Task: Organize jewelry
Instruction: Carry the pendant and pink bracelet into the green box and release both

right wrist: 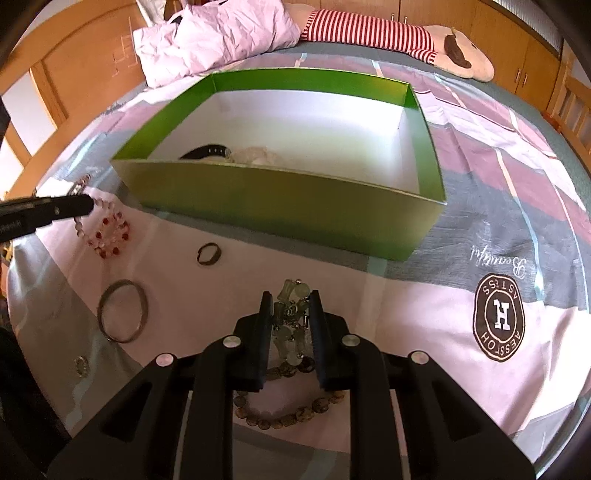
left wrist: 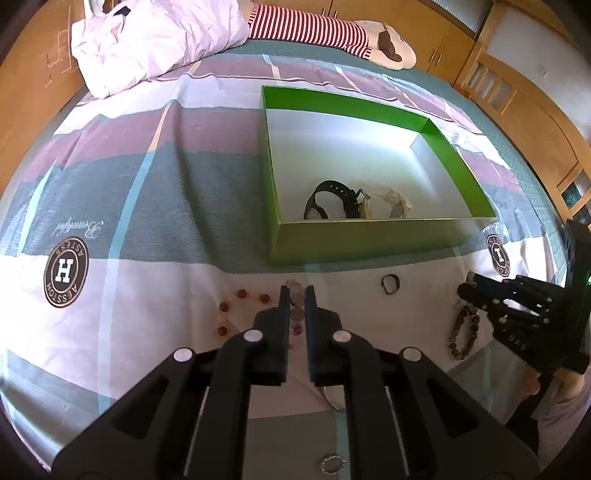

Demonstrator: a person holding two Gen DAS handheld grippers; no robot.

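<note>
Striped bedding (left wrist: 155,206) in grey, mauve and white covers the bed where all the jewelry lies. Nearest, in the right wrist view, a brown bead bracelet (right wrist: 284,415) rests under the right gripper (right wrist: 288,306), whose jaws are pinching a pale green stone bracelet (right wrist: 290,325). To its left lie a silver bangle (right wrist: 123,312) and a small dark ring (right wrist: 208,254). The left gripper (left wrist: 296,295) has its jaws nearly pressed together around a string of clear and purple beads (left wrist: 296,314), beside a red and pink bead bracelet (left wrist: 240,306). Further away stands the green box (left wrist: 369,240), with a black watch (left wrist: 332,199) and some pale jewelry (left wrist: 391,201) in its near corner. At the far end lie a lilac pillow (left wrist: 159,40) and a striped plush toy (left wrist: 332,33), before wooden cabinets (left wrist: 517,110).
</note>
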